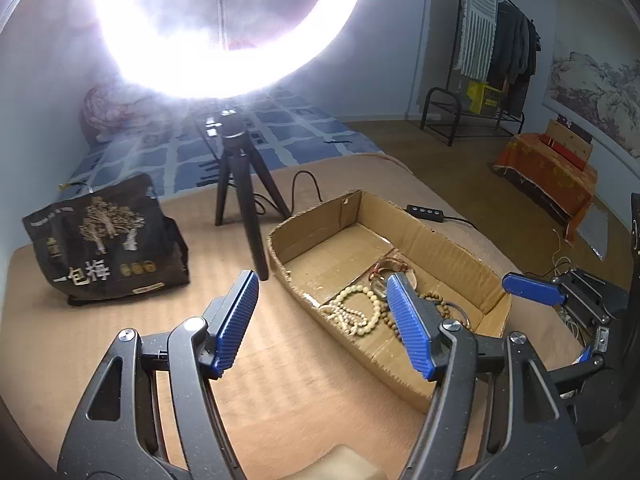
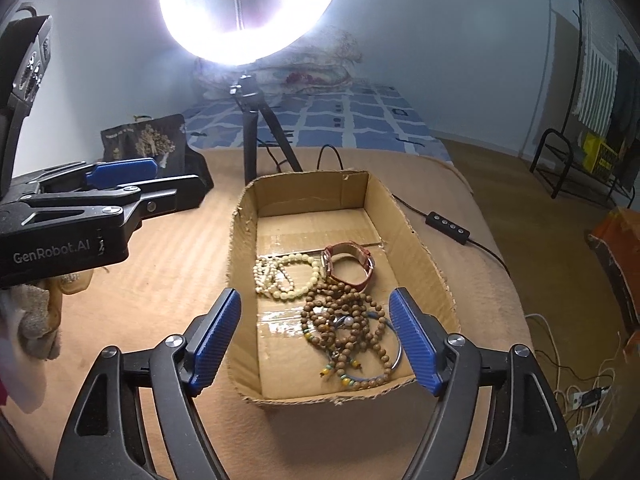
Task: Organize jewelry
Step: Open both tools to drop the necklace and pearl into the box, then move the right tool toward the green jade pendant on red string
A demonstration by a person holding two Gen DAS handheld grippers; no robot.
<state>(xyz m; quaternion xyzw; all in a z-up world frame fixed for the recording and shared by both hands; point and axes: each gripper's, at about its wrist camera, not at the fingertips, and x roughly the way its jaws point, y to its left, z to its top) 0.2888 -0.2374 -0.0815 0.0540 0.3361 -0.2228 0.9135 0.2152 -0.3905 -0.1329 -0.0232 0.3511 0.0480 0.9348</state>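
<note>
Jewelry: all of it lies in the open cardboard box (image 2: 400,216), heaped toward the box's near end.
Cream bead strand (image 2: 282,276): coiled on the box floor, on the side nearer the dark bag.
Watch (image 2: 348,266): red-brown strap, on its side just beside the cream beads, deeper in than the brown ones.
Brown wooden beads (image 2: 344,320): a tangled pile at the box's near end, with a thin blue bangle (image 2: 394,354) partly under them.
Right gripper (image 2: 316,340): above the box's near end, jaws spread wide, nothing between the blue pads.
Left gripper (image 1: 324,320): beside the box on the bag side, jaws wide and empty.
Box: sits on a tan cloth-covered surface (image 2: 160,280).
Ring light (image 2: 252,8): glaring on a black tripod (image 2: 256,136) past the box's far end.
Dark bag (image 1: 104,240): printed with trees, well apart from the box.
</note>
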